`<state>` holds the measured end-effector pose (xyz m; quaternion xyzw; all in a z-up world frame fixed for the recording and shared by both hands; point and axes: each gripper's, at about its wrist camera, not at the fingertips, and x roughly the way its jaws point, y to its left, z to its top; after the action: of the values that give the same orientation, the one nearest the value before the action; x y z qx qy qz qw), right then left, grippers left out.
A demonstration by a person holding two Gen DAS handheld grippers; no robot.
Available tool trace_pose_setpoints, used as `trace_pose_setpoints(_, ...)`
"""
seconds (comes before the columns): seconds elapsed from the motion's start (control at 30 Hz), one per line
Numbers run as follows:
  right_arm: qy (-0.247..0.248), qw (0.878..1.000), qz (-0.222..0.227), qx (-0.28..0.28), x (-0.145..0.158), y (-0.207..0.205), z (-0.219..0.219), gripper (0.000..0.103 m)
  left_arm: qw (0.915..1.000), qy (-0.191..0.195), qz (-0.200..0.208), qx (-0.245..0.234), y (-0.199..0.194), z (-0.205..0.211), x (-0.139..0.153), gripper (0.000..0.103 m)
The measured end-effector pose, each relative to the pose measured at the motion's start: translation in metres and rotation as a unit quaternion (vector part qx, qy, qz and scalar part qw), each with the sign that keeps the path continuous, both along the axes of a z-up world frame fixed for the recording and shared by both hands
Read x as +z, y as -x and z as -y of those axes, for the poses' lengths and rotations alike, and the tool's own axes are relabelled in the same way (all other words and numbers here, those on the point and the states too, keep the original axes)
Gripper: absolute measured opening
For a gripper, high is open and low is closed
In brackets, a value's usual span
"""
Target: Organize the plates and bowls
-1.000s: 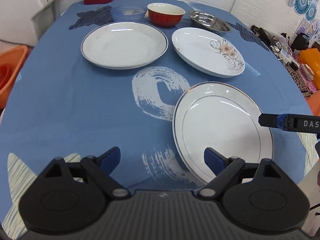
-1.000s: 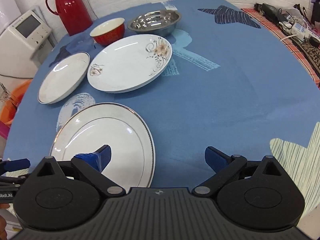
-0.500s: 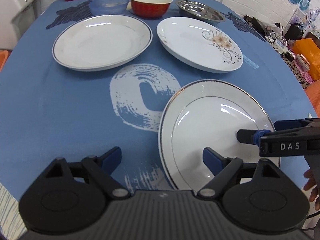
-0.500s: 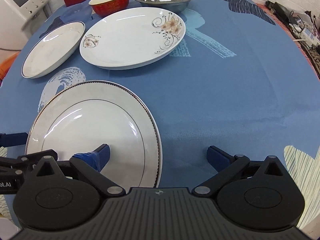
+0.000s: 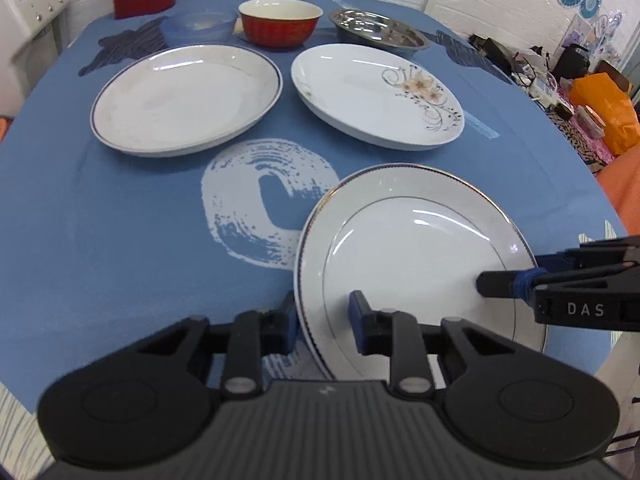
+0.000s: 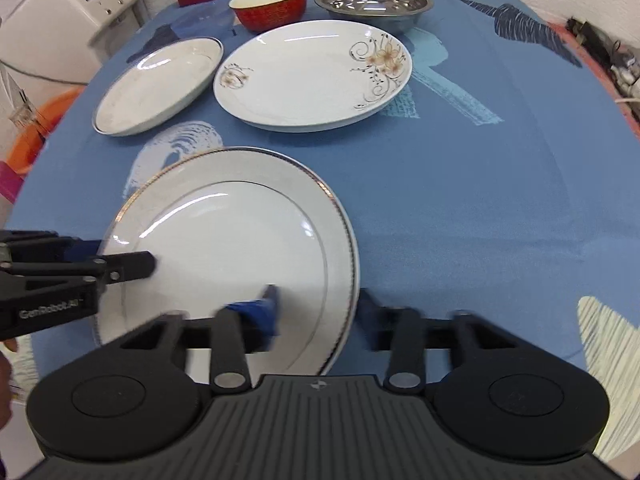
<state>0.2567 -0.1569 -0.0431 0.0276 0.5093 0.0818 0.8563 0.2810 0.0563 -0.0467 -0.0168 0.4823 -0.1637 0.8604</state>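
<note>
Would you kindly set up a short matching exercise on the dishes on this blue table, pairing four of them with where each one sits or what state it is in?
Things:
1. gold-rimmed plate
2. flower plate
3. red bowl
4. steel bowl

Places or states:
A. at the far edge, between the clear blue bowl and the steel one
B. farthest right in the back row
C. rim between the fingers of both the left gripper and the right gripper
D. lying flat, right of the blue-rimmed plate

Pairs: 1-C, 2-D, 3-A, 4-B
</note>
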Motion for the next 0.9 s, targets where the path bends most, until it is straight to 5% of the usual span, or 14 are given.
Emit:
trace_pose_setpoints(0.17, -0.016, 1.0, 0.009, -0.008, -0.001, 0.005, -0.002, 0.019, 0.9995, 0.025, -0.012, 0.015, 0.0, -0.007, 0.0, 0.012)
trace_pose_setpoints(0.43, -0.092, 0.995, 0.024, 0.035, 0.012, -0.001, -0.045, 0.026, 0.9978, 0.007, 0.002, 0.066, 0.005, -0.065, 0.023, 0.012)
trace_pose_setpoints(0.73, -0.109, 0.985, 0.005, 0.133, 0.003, -0.02, -0.134, 0.029, 0.9903, -0.031, 0.007, 0.135, 0.023, -0.145, 0.029, 0.012)
trace_pose_setpoints(0.9, -0.092, 0.985, 0.006, 0.144, 0.001, -0.028, -0.151, 0.03, 0.9887, -0.022, 0.005, 0.148, 0.016, -0.157, 0.019, 0.013)
